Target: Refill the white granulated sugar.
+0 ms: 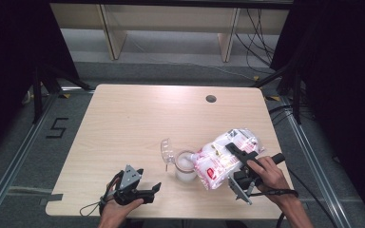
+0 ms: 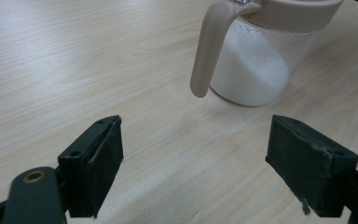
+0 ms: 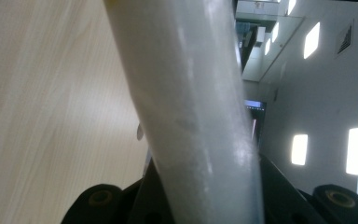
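The right gripper (image 1: 235,153) has its fingers clenched on a red-and-white bag of white powder (image 1: 223,156), tilted over the open plastic jar (image 1: 185,166) on the bench (image 1: 123,123); the left gripper (image 1: 147,190) rests nearby, fingers (image 2: 93,163) released, apart from the jar's handle (image 2: 207,51).

One bench (image 1: 123,123) carried one jar (image 1: 185,168), one bag (image 1: 221,159) and two grippers, left (image 1: 147,190) and right (image 1: 235,151).
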